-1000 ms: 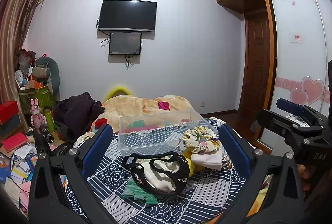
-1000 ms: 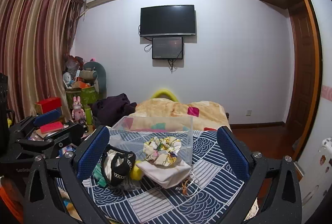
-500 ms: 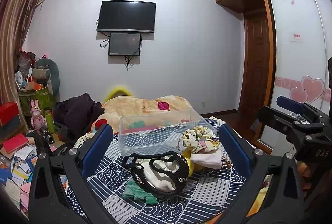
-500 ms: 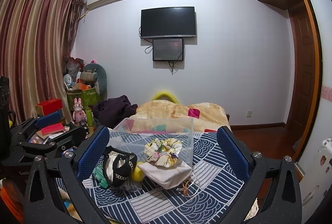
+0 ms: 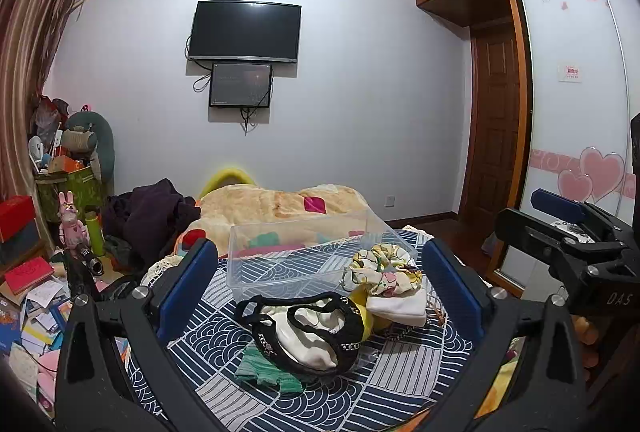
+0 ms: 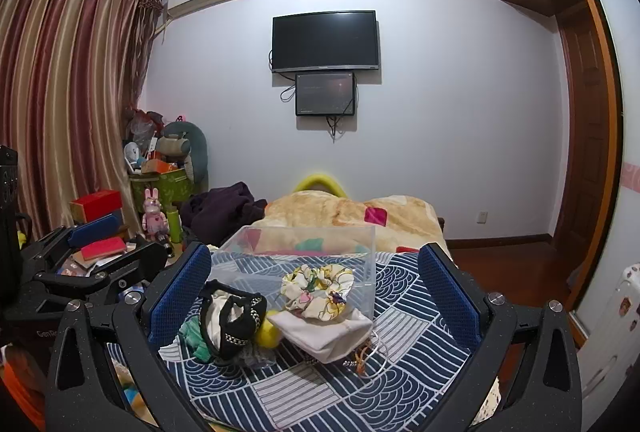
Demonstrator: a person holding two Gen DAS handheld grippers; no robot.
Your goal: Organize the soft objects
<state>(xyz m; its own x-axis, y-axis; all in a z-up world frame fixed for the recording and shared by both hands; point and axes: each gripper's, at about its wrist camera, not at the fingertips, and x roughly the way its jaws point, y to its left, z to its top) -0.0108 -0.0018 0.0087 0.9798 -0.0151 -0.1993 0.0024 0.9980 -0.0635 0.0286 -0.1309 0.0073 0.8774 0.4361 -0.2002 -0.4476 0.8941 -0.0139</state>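
Both grippers wide open, nothing between the fingers. Left gripper (image 5: 320, 292) hangs above the near edge of the bedspread (image 5: 224, 328), blue/white wave pattern; right gripper (image 6: 316, 288) likewise, w/ its body also visible at the right edge of the left wrist view. Soft things sit in a pile near the middle of the bedspread, in front of the clear plastic box (image 5: 304, 252). The box holds none of them as far as can be seen; wave pattern shows through the bottom. In the pile: black-trimmed white garment (image 5: 312, 328) on top of a green cloth (image 5: 268, 372); just beside it a yellow ball (image 6: 267, 333), partly hidden; a floral scrunchie (image 6: 316, 288) resting on a folded white cloth (image 6: 324, 332), both touching the box's near wall in the right wrist view. Thin cord (image 6: 368, 356) trails from the white cloth toward the near edge. Beyond the box, an orange blanket (image 6: 348, 212) and dark clothes (image 5: 152, 216) at the far end of the bed.
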